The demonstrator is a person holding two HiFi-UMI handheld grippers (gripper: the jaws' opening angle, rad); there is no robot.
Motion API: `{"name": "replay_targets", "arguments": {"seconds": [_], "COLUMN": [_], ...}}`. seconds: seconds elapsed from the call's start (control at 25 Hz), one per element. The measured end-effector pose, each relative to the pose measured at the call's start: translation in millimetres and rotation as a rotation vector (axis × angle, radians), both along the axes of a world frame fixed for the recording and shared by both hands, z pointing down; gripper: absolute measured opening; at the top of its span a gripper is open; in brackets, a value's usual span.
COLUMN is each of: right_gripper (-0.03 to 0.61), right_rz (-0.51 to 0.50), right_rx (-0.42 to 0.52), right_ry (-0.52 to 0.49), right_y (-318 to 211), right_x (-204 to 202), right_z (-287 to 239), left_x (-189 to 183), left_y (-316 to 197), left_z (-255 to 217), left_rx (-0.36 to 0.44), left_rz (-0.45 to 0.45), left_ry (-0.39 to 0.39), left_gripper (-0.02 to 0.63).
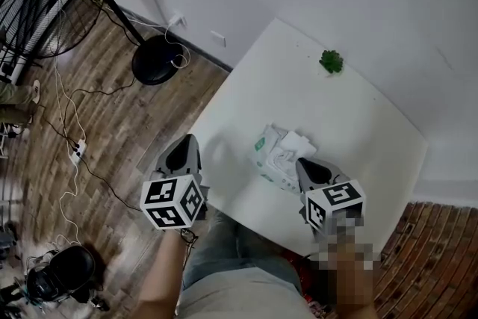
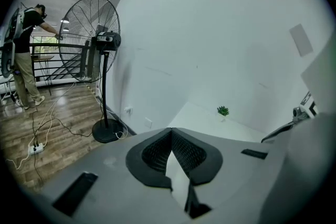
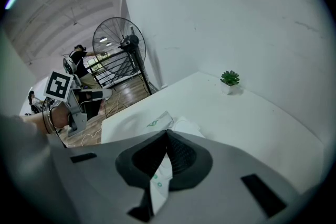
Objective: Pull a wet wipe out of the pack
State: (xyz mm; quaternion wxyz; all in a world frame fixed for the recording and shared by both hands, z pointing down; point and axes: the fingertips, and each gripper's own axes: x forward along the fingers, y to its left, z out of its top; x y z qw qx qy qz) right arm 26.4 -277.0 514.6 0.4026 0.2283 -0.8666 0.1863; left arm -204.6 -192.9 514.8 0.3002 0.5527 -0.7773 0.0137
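The flat white wet-wipe pack with green print (image 1: pixel 267 155) lies on the white tabletop (image 1: pixel 351 116), near its front edge. A crumpled white wet wipe (image 1: pixel 293 143) stands up out of the pack's top and is bunched against it. It looks only partly drawn out and not yet free.

The right hand-held gripper (image 1: pixel 304 163) is at the pack's right end, its tips just beside the raised wipe. In the right gripper view its jaws are pressed together at the tips, and white film with green marks shows through the slit behind them. That is probably the pack lying underneath, but I cannot tell whether any edge is caught between the tips.

The left hand-held gripper (image 1: pixel 187 141) hangs at the tabletop's left edge, well apart from the pack. Its jaws are also closed tip to tip, with nothing between them.

What seems left is a firm pinch on the wipe and a pull clear of the opening, probably with the pack held down.

A small green plant (image 1: pixel 331 61) stands far back on the tabletop.
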Motion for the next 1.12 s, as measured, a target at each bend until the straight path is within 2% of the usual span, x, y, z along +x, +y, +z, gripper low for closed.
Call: {"name": "replay_targets", "arguments": {"seconds": [1.12], "right_gripper": [0.002], "right_rz": [0.026], "right_rx": [0.066], "right_ry": [-0.069], "right_y": [-9], "right_x": [2], "right_z": [-40], "left_x": [10], "left_y": [-5], "left_z": [-35], "left_rx": [0.057], "left_rz": [0.017], "left_ry": [-0.035], "left_gripper": [0.000]}}
